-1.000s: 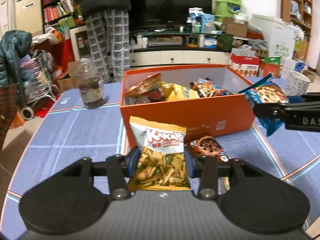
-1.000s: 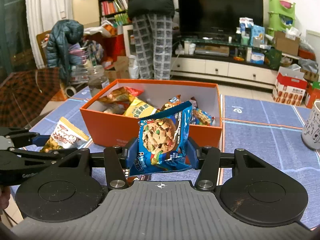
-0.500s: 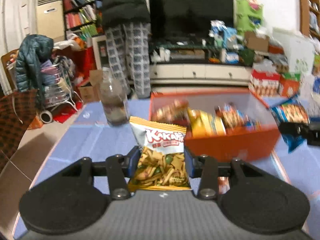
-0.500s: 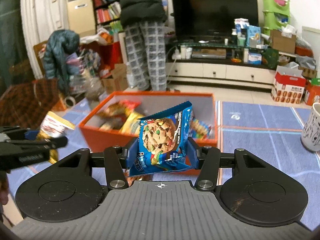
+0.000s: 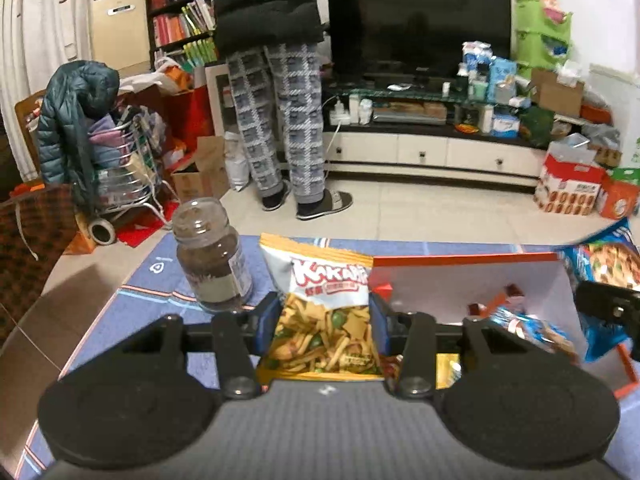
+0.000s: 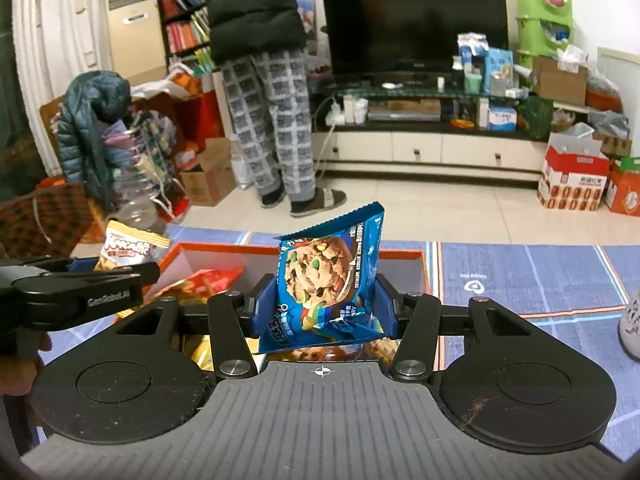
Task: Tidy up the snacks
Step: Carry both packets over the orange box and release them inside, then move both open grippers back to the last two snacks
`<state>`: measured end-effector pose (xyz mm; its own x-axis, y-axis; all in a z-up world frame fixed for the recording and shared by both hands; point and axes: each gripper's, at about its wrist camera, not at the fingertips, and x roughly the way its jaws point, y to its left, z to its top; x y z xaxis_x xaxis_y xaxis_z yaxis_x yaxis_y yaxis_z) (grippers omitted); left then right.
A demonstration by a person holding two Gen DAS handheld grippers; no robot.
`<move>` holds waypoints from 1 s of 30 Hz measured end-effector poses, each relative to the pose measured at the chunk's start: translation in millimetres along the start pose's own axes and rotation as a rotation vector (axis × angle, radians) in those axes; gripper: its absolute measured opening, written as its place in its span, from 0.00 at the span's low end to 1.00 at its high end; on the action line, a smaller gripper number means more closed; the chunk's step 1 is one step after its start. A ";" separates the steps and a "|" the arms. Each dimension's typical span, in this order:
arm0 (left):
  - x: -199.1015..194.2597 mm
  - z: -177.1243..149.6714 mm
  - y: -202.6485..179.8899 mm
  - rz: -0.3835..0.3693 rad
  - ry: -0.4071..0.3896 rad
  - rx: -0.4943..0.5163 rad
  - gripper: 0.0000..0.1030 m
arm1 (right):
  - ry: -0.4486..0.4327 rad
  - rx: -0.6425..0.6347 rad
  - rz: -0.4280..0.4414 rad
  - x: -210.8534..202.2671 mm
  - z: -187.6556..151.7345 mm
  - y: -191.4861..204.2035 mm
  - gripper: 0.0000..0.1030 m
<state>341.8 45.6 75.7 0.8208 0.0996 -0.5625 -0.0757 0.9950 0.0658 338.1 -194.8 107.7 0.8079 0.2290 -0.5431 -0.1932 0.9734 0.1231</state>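
Note:
My left gripper [image 5: 325, 312] holds a white and yellow Kakaka snack bag [image 5: 328, 284] upright between its blue pads, over the left end of the orange box [image 5: 460, 258]. Its jaws are opening, and the bag still touches both pads. My right gripper [image 6: 326, 308] is shut on a blue cookie packet [image 6: 324, 276] above the box's middle. The box's far rim [image 6: 400, 255] shows behind that packet, and several snack packets lie inside. The right wrist view shows the left gripper [image 6: 132, 272] and its bag [image 6: 128, 246] at the left.
A glass jar [image 5: 212, 256] of dark powder stands on the blue table mat [image 6: 520, 280] just left of the box. A patterned mug [image 6: 632, 320] stands at the table's right edge. A person [image 5: 272, 80] in a dark jacket stands beyond the table, by the TV unit.
Both grippers have moved forward with their packets, from in front of the orange box to above it. The box's near wall has dropped out of sight below them.

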 end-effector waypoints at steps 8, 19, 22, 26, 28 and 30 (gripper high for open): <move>-57.0 -39.1 33.6 0.006 -0.096 -0.063 0.99 | -0.011 0.048 -0.036 -57.0 -61.8 1.3 0.74; -112.0 -150.9 96.4 -0.004 0.072 -0.163 0.99 | 0.108 0.113 -0.076 -101.5 -188.3 69.5 0.80; -109.1 -159.5 110.5 -0.018 0.110 -0.161 0.99 | 0.116 0.116 -0.113 -87.6 -199.5 85.5 0.80; -111.1 -156.0 123.8 -0.011 0.094 -0.164 0.99 | 0.148 0.127 -0.137 -66.4 -207.1 95.8 0.71; -110.0 -151.5 127.8 -0.031 0.092 -0.192 0.99 | 0.177 0.081 -0.176 -55.1 -205.9 99.9 0.53; -107.6 -146.8 125.2 -0.048 0.095 -0.206 0.99 | 0.197 0.075 -0.185 -50.6 -204.6 94.4 0.45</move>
<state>161.0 161.1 23.5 0.7699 0.0435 -0.6367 -0.1600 0.9790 -0.1266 165.1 -115.6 -23.2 0.7006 0.0494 -0.7119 -0.0050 0.9979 0.0643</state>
